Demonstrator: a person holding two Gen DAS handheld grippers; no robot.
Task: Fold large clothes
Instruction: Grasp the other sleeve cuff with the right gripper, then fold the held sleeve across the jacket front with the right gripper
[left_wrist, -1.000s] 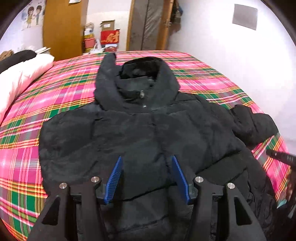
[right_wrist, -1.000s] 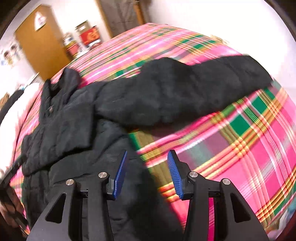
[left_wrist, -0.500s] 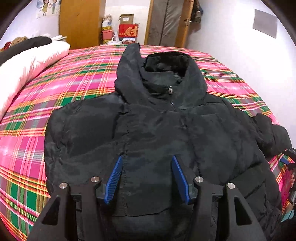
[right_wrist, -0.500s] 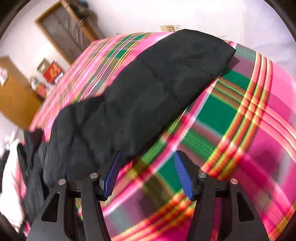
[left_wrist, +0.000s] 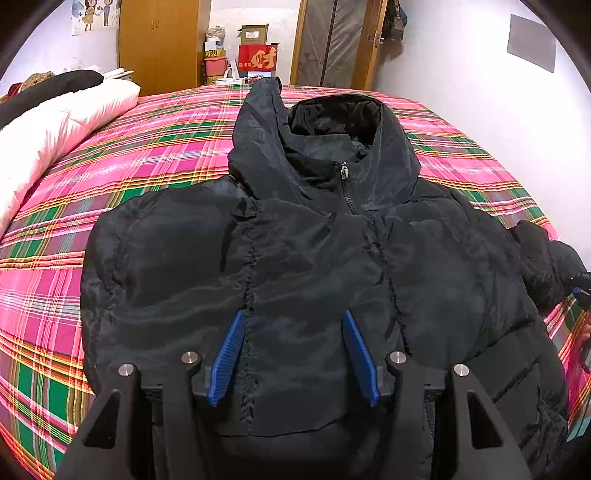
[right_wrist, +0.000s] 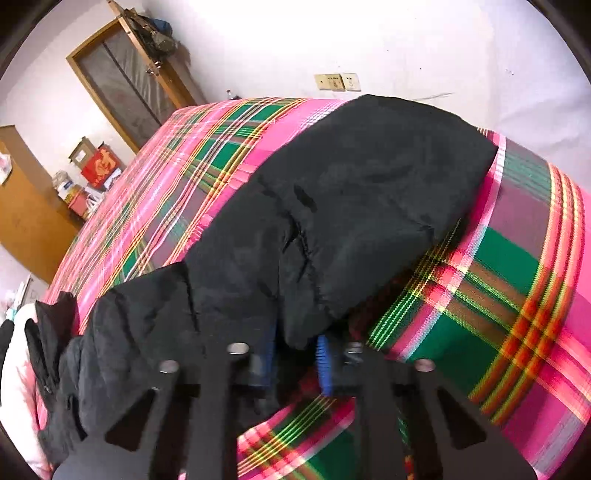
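Black hooded quilted puffer jacket spread front-up across pink, green and yellow plaid bedspread, hood toward the far end of the bed, zip pull closed at the collar. Near-left sleeve folded in over the chest; opposite sleeve stretched out sideways over the plaid toward the white wall. Left gripper above the lower front of the jacket, blue ribbed pads spread wide apart, nothing between them. Right gripper low at the sleeve's underside edge, blue pads drawn close on a bunched fold of the black fabric, apparently pinching it. In the left wrist view, right-hand tool barely visible at the frame's right edge beside the sleeve end. White pillow or duvet along the left side of the bed, dark bundle just behind it. Beyond the foot of the bed: orange-brown wooden wardrobe, red box with gold character, brown cardboard carton on top of it, wooden-framed door. Beige wall sockets on the wall above the bed edge in the right wrist view.
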